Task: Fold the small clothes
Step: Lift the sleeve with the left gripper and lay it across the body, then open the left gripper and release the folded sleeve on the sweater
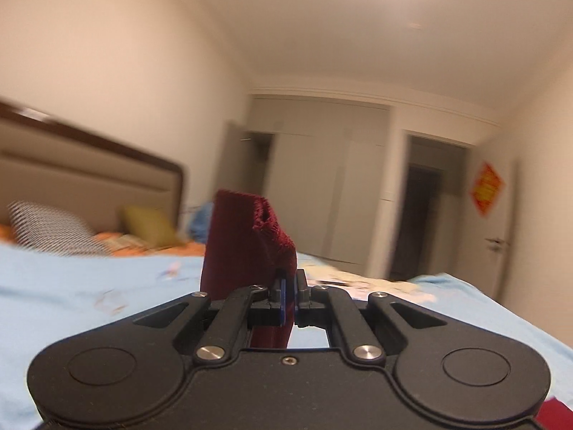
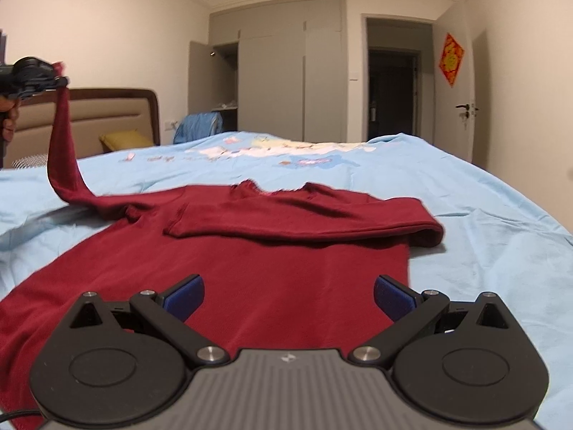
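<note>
A dark red long-sleeved sweater (image 2: 250, 272) lies spread on the light blue bed sheet (image 2: 483, 222). Its right sleeve (image 2: 304, 218) is folded across the chest. The left sleeve (image 2: 62, 150) rises off the bed to my left gripper (image 2: 62, 80), held high at the far left. In the left wrist view, my left gripper (image 1: 289, 279) is shut on the sleeve cuff (image 1: 247, 236), which sticks up past the fingers. My right gripper (image 2: 288, 295) hovers low over the sweater's body with its blue pads (image 2: 186, 295) wide apart and nothing between them.
A padded headboard (image 2: 118, 114) with a yellow pillow (image 2: 125, 139) and a patterned pillow (image 1: 46, 229) stands at the left. Grey wardrobes (image 2: 286, 68), a dark doorway (image 2: 392, 89) and a white door (image 2: 476, 100) lie beyond the bed. A hand (image 2: 9, 114) holds the left gripper.
</note>
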